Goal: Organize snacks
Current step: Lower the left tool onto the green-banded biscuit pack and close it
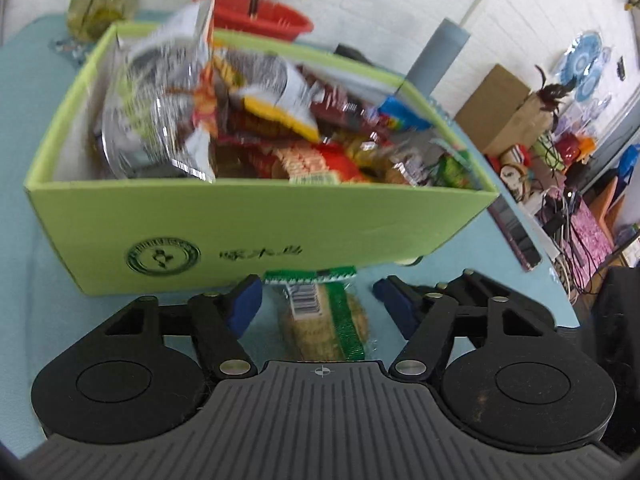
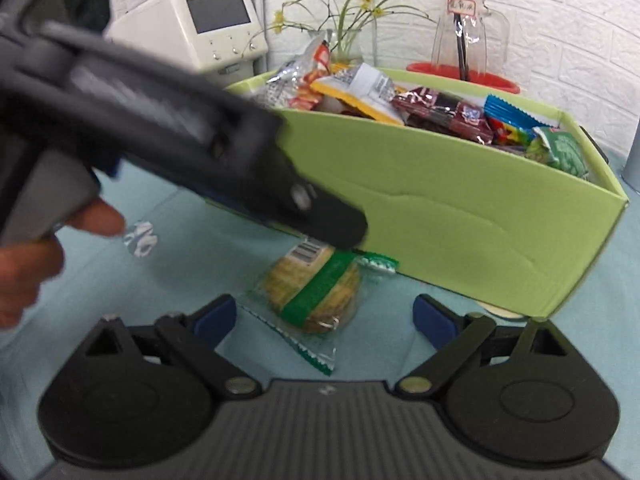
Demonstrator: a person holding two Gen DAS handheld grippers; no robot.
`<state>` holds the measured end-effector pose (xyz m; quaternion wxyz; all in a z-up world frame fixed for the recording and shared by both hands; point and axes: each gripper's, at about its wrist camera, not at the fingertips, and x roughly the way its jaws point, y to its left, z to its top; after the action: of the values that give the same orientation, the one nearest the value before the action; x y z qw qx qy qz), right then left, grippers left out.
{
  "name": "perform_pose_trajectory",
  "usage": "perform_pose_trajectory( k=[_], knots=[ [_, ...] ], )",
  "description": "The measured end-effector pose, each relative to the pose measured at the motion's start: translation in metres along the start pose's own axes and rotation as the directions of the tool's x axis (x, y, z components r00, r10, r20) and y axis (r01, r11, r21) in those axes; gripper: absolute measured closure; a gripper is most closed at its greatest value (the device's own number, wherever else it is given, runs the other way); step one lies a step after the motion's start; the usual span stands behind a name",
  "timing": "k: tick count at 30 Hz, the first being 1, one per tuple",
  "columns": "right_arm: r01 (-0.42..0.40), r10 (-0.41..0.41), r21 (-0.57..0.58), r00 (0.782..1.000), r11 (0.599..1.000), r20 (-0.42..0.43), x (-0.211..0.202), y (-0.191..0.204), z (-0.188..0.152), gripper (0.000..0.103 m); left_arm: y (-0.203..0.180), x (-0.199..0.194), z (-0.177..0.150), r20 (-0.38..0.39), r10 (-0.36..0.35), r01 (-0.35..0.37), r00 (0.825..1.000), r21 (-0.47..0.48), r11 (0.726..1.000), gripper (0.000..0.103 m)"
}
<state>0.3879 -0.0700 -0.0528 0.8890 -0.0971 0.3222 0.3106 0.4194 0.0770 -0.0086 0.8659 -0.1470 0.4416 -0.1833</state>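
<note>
Cracker packet [image 1: 324,316] lies lengthwise between your left gripper [image 1: 318,304] fingers, half-open, gripping nothing; right gripper [image 2: 324,318] wide, empty.

Little of the writing can be read. The green box [image 1: 256,236], just ahead of the left gripper [image 1: 316,300], bears a round dark-green seal [image 1: 163,258] on its near wall – its ring lettering too small to read – and beside it a short line of dark-green brush characters [image 1: 260,255], blurred. The biscuit packet [image 1: 320,312] between that gripper's fingers carries a barcode label [image 1: 306,300], digits illegible. Far beyond the right gripper [image 2: 324,316], a glass jug [image 2: 466,32] wears a white label [image 2: 462,2] with red characters – unreadable.
</note>
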Motion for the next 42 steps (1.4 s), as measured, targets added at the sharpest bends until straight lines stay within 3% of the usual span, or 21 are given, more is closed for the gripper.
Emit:
perform_pose_trajectory(
  k=[4, 7, 11, 17, 24, 30, 36, 38, 42],
  knots=[
    [0.005, -0.004, -0.024, 0.999, 1.0, 0.033, 0.001, 0.008, -0.004, 0.009, -0.002, 0.007, -0.003, -0.001, 0.008, -0.008, 1.0, 0.031, 0.999, 0.063],
    [-0.002, 0.004, -0.047, 0.999, 0.999, 0.038, -0.003, 0.014, -0.004, 0.023, -0.006, 0.007, -0.005, -0.005, 0.021, -0.021, 1.0, 0.049, 0.999, 0.067],
    [-0.016, 0.016, -0.052, 1.0, 0.999, 0.015, -0.012, 0.022, -0.008, 0.028, -0.014, 0.0, -0.016, -0.027, 0.028, -0.027, 0.999, 0.039, 0.999, 0.067],
    [-0.057, 0.057, -0.031, 0.998, 0.998, -0.003, -0.047, 0.038, -0.034, 0.027, -0.039, -0.026, -0.067, -0.015, 0.055, -0.055, 0.998, 0.049, 0.997, 0.068],
    [-0.059, 0.059, -0.036, 0.998, 0.998, 0.002, -0.088, 0.056, -0.067, 0.019, -0.06, -0.057, -0.124, -0.005, 0.014, -0.014, 1.0, 0.01, 1.0, 0.065],
    [-0.003, 0.0, 0.059, 0.999, 0.998, 0.046, -0.105, 0.053, -0.079, 0.018, -0.067, -0.063, -0.129, 0.022, 0.053, -0.054, 0.998, 0.028, 0.998, 0.054],
    [0.002, -0.006, 0.083, 0.999, 0.997, 0.048, -0.1, 0.053, -0.082, 0.024, -0.064, -0.054, -0.124, 0.008, 0.061, -0.061, 0.998, 0.024, 0.998, 0.067],
    [0.034, -0.036, 0.037, 0.998, 0.999, 0.048, -0.102, 0.059, -0.083, 0.04, -0.061, -0.052, -0.123, 0.009, 0.038, -0.038, 0.999, 0.021, 0.999, 0.075],
    [0.045, -0.049, 0.06, 0.996, 0.997, 0.07, -0.104, 0.057, -0.076, 0.041, -0.062, -0.057, -0.118, 0.039, 0.022, -0.022, 0.999, 0.013, 1.0, 0.076]
  ],
)
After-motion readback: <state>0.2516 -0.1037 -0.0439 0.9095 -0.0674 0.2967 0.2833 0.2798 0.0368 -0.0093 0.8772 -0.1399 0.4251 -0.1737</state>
